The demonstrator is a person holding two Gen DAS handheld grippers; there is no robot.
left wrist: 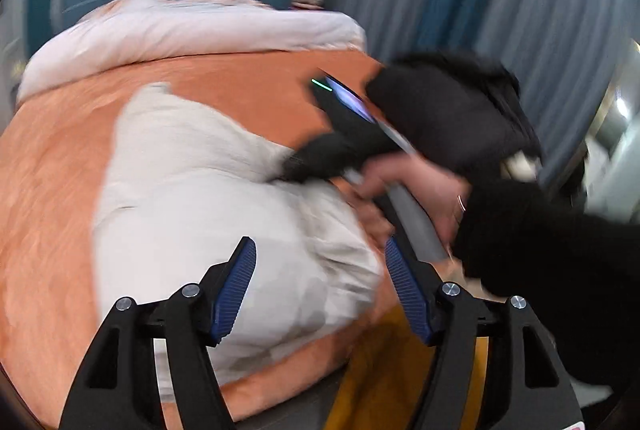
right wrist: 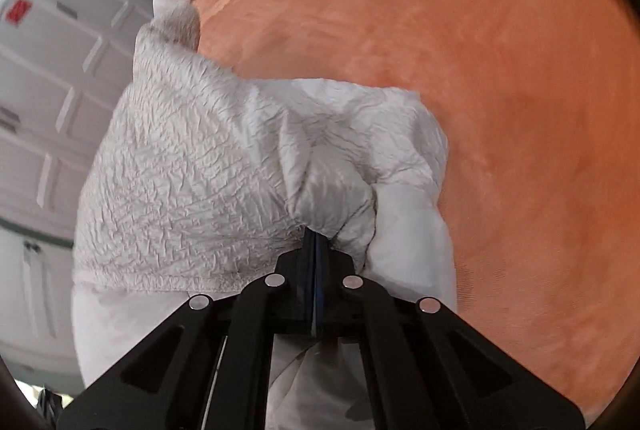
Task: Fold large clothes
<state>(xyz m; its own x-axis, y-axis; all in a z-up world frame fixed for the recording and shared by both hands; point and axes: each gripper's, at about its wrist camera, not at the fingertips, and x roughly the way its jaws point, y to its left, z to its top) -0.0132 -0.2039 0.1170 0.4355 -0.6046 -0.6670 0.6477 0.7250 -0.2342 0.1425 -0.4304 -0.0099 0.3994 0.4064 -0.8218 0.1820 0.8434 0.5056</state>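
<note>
Folding has clearly begun but is far from finished, by my reckoning: the large off-white crinkled cotton garment [left wrist: 208, 190] lies bunched in a soft heap on the near part of the orange velvety bedspread [left wrist: 60, 170], with no flat panels or clean edges to be seen. From the left wrist view, the left gripper [left wrist: 320, 270] hovers over the near end of the heap with its blue ribbed pads [left wrist: 236, 286] spread wide and nothing pinched between them; cloth shows in the gap below, but the pads do not press on it. To the right, the person's hand [left wrist: 412, 190], coming out of a black sleeve [left wrist: 560, 262], holds the right gripper [right wrist: 316, 242] low against the garment. In the right wrist view that tool's jaws are closed tight on a gathered fold of the crinkled fabric, which puckers around the tips, while a stitched hem [right wrist: 160, 282] runs along the near left. At the far end of the bed a pale rolled duvet [left wrist: 192, 30] sits well clear of the work. I judge that the garment has yet to be spread flat, its sides brought in, and the whole thing doubled over; nearly all of the job remains.
</note>
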